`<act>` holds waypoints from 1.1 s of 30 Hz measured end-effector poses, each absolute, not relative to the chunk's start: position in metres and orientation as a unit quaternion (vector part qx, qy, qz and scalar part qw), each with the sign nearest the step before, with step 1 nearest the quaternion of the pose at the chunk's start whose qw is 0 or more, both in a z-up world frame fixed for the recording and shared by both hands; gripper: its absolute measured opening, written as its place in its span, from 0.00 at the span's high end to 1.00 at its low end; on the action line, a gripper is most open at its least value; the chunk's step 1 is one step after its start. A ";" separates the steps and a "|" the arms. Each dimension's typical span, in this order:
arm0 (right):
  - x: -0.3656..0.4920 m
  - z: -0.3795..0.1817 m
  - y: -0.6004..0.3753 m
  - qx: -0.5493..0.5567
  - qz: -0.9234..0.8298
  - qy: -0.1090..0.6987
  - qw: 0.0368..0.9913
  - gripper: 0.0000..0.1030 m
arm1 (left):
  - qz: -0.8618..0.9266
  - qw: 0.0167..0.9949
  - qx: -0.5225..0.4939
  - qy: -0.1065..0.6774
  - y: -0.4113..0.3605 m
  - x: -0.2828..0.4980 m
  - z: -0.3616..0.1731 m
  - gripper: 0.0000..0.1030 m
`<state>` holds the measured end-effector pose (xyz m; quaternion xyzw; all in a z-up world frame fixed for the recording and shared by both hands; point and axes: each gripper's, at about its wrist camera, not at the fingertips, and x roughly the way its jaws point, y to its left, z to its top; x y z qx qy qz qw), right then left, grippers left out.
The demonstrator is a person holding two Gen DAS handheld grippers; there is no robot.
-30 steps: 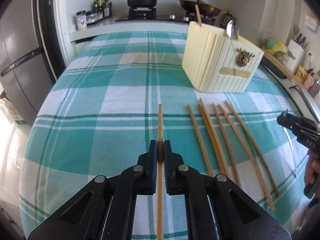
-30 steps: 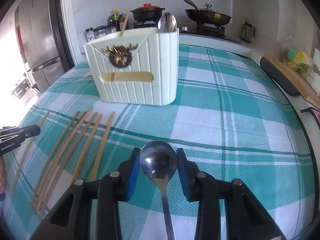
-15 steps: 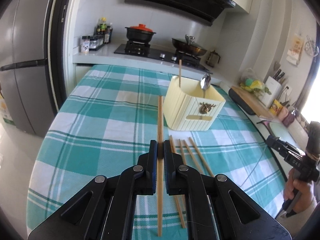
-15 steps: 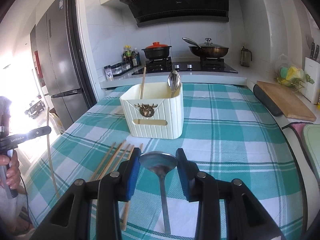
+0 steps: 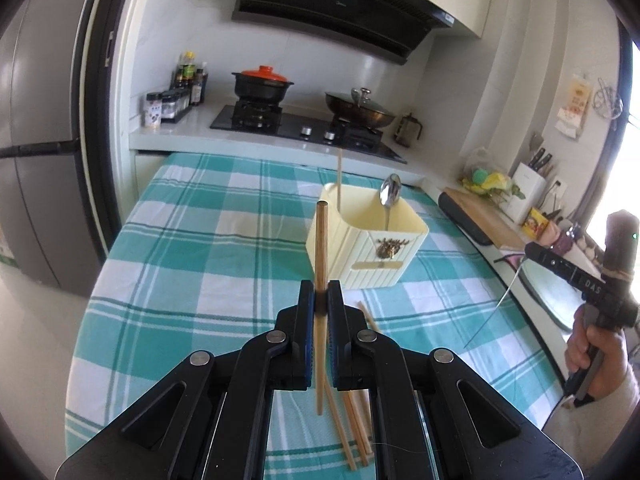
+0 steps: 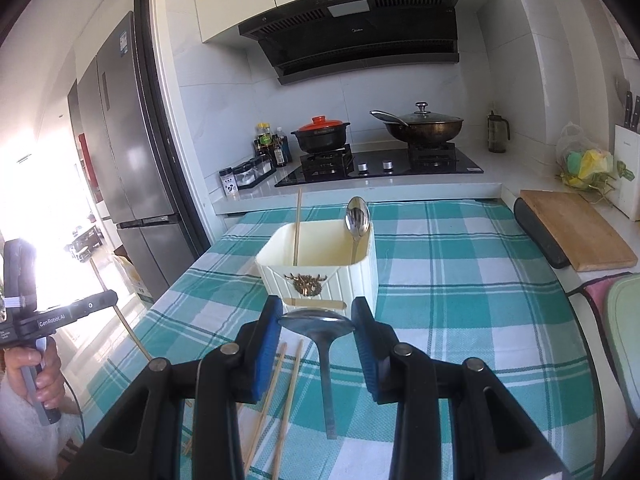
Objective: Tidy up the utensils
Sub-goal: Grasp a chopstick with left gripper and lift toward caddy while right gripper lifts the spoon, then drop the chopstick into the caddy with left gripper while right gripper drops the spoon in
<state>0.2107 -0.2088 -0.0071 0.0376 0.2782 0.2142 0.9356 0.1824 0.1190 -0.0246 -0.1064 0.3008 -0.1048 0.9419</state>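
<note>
Left wrist view: the left gripper (image 5: 321,300) is clenched on a single brown wooden chopstick (image 5: 321,264), held near upright above the teal-and-white checked tablecloth (image 5: 192,248), its top end level with the near-left corner of the cream ribbed plastic utensil holder (image 5: 366,258). The holder stands at mid-table and contains one pale upright chopstick (image 5: 339,178) on its left side and a steel spoon (image 5: 390,192) on its right. The loose wooden chopsticks (image 5: 354,420) lie on the cloth beneath the fingers. Right wrist view: the right gripper (image 6: 316,328) grasps the bowl of a second, silver metal spoon (image 6: 318,322) between blue pads (image 6: 268,340), handle hanging down, just near of the holder. A black stove (image 6: 376,166) stands on the far counter.
</note>
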 end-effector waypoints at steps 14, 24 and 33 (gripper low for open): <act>0.300 0.075 -0.180 0.011 0.220 0.222 0.950 0.65 | -0.120 0.970 -0.094 0.191 0.108 0.255 0.079 0.96; 0.369 0.053 -0.160 0.029 0.204 0.209 0.956 0.65 | -0.109 0.973 -0.098 0.180 0.063 0.342 0.069 0.96; 0.444 -0.037 -0.159 0.038 0.164 0.387 0.907 0.65 | -0.098 0.933 -0.033 0.344 0.024 0.408 -0.013 0.96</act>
